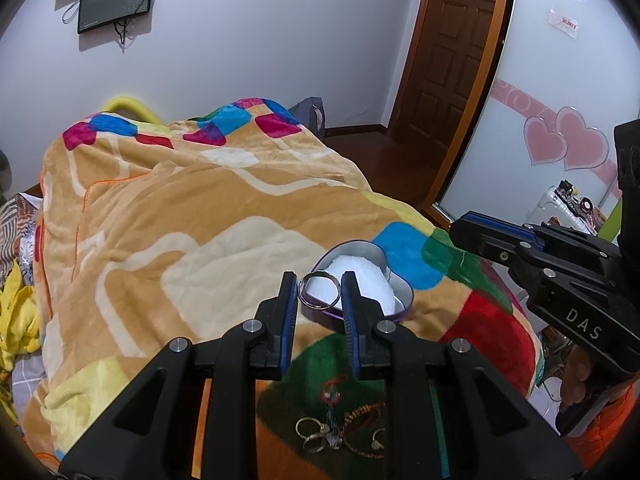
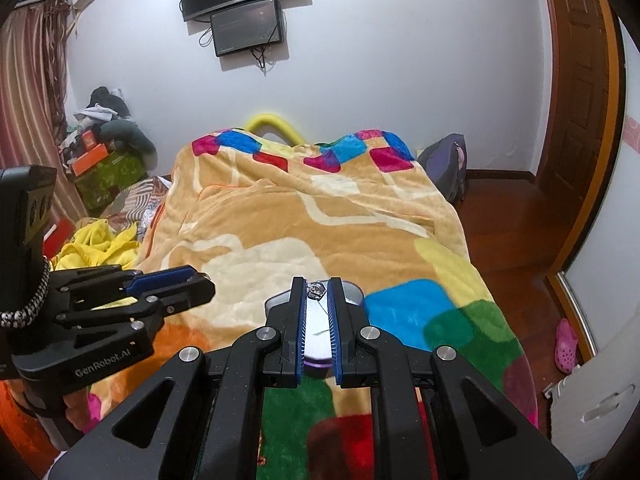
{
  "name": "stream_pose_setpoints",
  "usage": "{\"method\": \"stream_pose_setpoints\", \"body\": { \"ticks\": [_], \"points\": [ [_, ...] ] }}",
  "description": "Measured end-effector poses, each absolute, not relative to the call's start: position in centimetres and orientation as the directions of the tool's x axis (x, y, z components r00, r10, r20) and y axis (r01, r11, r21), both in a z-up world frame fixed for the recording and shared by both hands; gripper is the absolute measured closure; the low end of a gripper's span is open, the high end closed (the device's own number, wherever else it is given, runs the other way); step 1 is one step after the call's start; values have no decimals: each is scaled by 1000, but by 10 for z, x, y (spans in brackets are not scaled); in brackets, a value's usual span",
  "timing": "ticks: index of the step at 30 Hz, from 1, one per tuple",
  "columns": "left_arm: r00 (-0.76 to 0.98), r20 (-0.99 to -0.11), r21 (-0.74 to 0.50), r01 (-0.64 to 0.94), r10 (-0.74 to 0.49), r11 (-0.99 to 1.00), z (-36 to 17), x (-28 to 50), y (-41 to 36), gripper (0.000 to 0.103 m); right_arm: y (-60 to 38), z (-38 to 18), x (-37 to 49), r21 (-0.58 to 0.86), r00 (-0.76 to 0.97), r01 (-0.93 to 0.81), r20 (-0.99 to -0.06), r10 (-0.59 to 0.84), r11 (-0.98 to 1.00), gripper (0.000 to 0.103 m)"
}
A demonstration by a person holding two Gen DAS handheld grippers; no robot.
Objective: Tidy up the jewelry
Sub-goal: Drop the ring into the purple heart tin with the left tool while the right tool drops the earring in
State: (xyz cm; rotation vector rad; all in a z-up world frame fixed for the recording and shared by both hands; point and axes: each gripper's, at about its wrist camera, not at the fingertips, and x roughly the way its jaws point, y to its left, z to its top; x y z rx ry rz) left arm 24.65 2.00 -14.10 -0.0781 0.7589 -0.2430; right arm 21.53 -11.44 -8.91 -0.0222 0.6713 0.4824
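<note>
A heart-shaped metal tin (image 1: pixel 384 256) with white padding sits on the patterned blanket (image 1: pixel 200 208). My left gripper (image 1: pixel 319 289) is shut on a silver ring (image 1: pixel 308 300) and holds it over the tin's near edge. My right gripper (image 2: pixel 317 290) is shut on a small sparkly silver jewel (image 2: pixel 315 289) with a thin thread hanging from it, above the tin (image 2: pixel 352 294). More rings and a beaded bracelet (image 1: pixel 340 432) lie on the blanket below my left gripper. Each gripper shows in the other's view: the right one (image 1: pixel 560 264), the left one (image 2: pixel 168 284).
The blanket covers a bed that runs to the far wall. Two screens (image 2: pixel 244 4) hang on that wall. A wooden door (image 1: pixel 452 52) and wood floor lie to the right. Clothes and boxes (image 2: pixel 104 148) pile up at the left.
</note>
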Motion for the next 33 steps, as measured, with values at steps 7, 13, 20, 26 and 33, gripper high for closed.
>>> {"method": "stream_pose_setpoints", "body": {
  "ticks": [7, 13, 20, 26, 33],
  "points": [
    [666, -694, -183, 202, -272, 962, -155, 269, 16, 82, -110, -99, 228, 134, 661, -440, -621, 421, 888, 94],
    [636, -716, -200, 210, -289, 957, -169, 282, 14, 82, -103, -112, 243, 130, 633, -452, -650, 420, 882, 94],
    [601, -739, -199, 237, -305, 951, -183, 295, 6, 82, -103, -127, 263, 195, 557, -470, -691, 460, 861, 94],
    [583, -748, -209, 246, -317, 946, -191, 303, 3, 82, -103, -134, 269, 207, 529, -478, -708, 468, 853, 94],
    [582, -748, -208, 249, -318, 946, -191, 303, 4, 82, -102, -140, 273, 211, 495, -486, -733, 466, 848, 94]
  ]
}}
